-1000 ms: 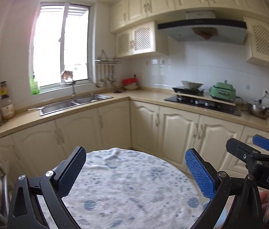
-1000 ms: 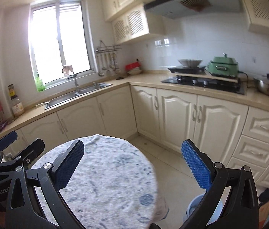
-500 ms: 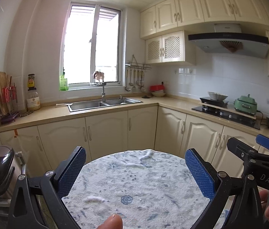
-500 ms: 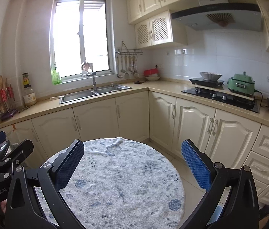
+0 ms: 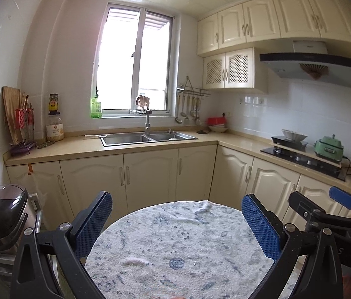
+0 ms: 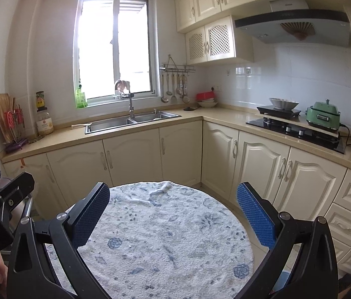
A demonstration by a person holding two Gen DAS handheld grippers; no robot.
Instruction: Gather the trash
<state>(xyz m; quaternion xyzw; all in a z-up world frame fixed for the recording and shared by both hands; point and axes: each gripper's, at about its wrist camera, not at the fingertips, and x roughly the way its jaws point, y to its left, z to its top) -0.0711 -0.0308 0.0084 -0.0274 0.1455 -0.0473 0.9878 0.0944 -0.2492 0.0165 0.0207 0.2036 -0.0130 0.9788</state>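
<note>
Views have swung leftward to the sink wall; both grippers, left (image 5: 176, 220) and right (image 6: 173, 211), gape empty above the round blue-patterned tablecloth (image 6: 165, 231), no trash between fingers.

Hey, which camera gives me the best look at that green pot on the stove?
The right wrist view. The green pot sits larger there and closer to the picture's middle, its lid knob and front latch visible. In the left wrist view the same pot is smaller, farther toward the right edge, with less detail.
</note>
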